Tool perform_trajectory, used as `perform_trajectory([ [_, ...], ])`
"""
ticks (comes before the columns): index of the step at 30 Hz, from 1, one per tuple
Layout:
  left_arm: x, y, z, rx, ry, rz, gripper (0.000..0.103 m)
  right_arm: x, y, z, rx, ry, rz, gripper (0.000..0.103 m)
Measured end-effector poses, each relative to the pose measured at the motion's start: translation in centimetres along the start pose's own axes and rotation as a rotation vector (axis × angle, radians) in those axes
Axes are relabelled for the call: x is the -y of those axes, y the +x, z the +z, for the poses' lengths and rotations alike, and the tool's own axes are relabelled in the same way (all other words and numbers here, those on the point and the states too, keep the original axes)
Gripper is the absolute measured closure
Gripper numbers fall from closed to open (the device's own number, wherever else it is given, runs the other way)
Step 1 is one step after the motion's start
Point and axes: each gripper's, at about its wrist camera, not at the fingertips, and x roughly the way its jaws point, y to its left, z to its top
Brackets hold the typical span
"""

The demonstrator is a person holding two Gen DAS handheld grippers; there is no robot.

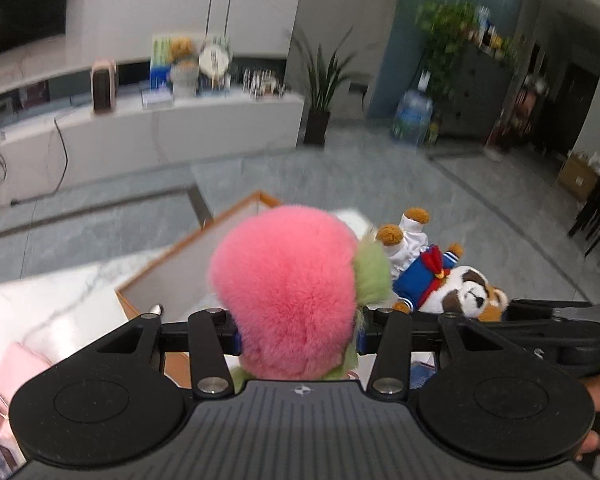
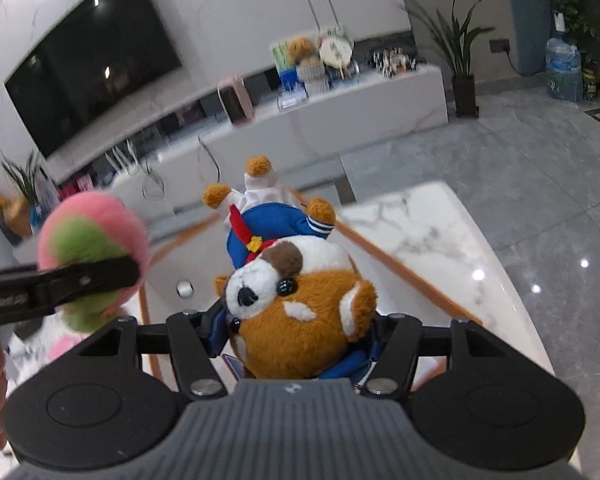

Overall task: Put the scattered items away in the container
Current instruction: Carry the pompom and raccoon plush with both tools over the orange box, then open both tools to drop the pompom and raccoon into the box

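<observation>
Spreading under both tools, the marble worktop (image 2: 432,224) carries a shallow tray (image 1: 188,264) with an orange-brown rim, grey inside. Above the tray hangs a plush dog (image 2: 300,300), brown and white with a dark eye patch, in a blue sailor top with red scarf, its feet pointing away from the camera. The right tongs (image 2: 296,344) are clamped on its head, held level over the tray. Beside it, to the left, is a fluffy pink ball (image 1: 284,296) with green tufts. The left tongs (image 1: 298,336) pinch it on both sides, raised above the tray's near edge and close alongside the dog.
</observation>
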Motion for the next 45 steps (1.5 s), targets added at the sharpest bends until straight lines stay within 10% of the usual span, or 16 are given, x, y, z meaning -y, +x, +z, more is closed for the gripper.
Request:
perform_trajectory([
  [18,0.1,6.8,-1.9,-0.238,0.01,0.054,0.05,-0.6,2.5,-1.3,-0.152,-0.128,-0.067,0.039],
  [45,1.0,6.7,-1.1,-0.258,-0.001,0.101,0.038,-1.1,1.9,-0.5,-0.131,-0.114,-0.115,0.028],
])
